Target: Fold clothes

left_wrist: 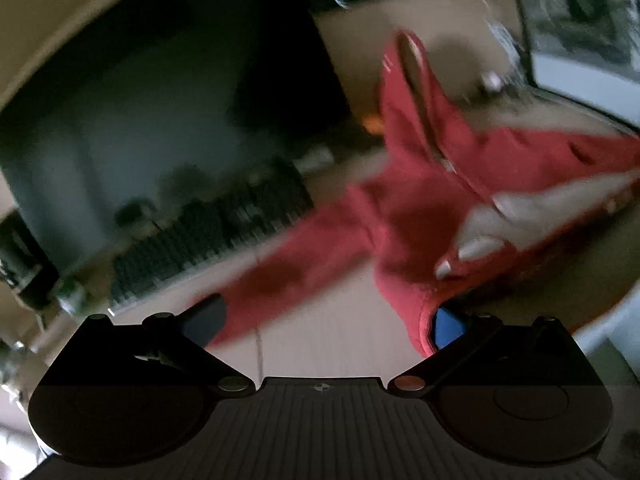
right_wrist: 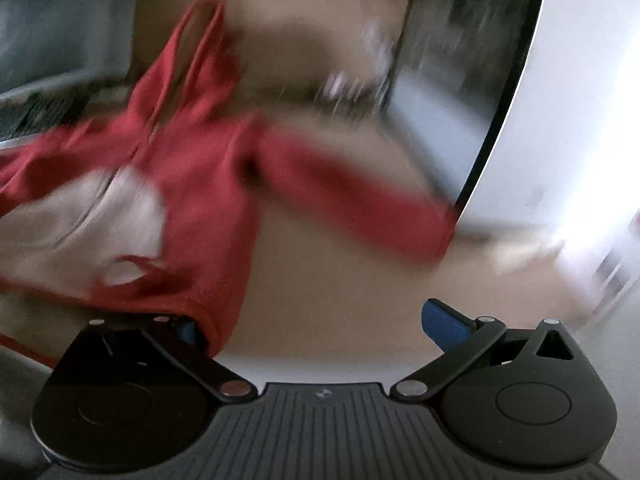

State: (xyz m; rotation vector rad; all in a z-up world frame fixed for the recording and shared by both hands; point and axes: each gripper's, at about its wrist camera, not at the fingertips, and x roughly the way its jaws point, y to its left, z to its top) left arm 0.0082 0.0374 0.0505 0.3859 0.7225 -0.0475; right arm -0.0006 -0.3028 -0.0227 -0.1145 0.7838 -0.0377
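Left gripper (left_wrist: 326, 318) spread wide, dark left finger (left_wrist: 204, 320) clear of the cloth, blue-padded right finger (left_wrist: 448, 326) partly tucked behind the hem of a red hooded sweatshirt with a white print on its front (left_wrist: 416, 216); nothing pinched between the two. Right gripper (right_wrist: 320, 326) likewise spread wide, blue pad of its right finger (right_wrist: 446, 324) bare over the pale tabletop (right_wrist: 340, 280), left finger (right_wrist: 187, 330) half hidden under the garment's bottom edge, whether touching it or only behind it not clear. Sweatshirt spread across the beige wooden tabletop ahead of both tools, hood pointing away, one sleeve (left_wrist: 280, 280) stretching down toward the left gripper's dark finger, the other sleeve (right_wrist: 360, 204) reaching out to the right in the right wrist view. White print (right_wrist: 80, 224) crumpled near the lower front. Beyond the garment in the left wrist view, a black keyboard (left_wrist: 208, 232) and a large dark monitor screen (left_wrist: 160, 100) behind it. In the right wrist view, a white curved panel with a dark edge (right_wrist: 540, 120) at the right. Both views heavily blurred, fine detail lost.
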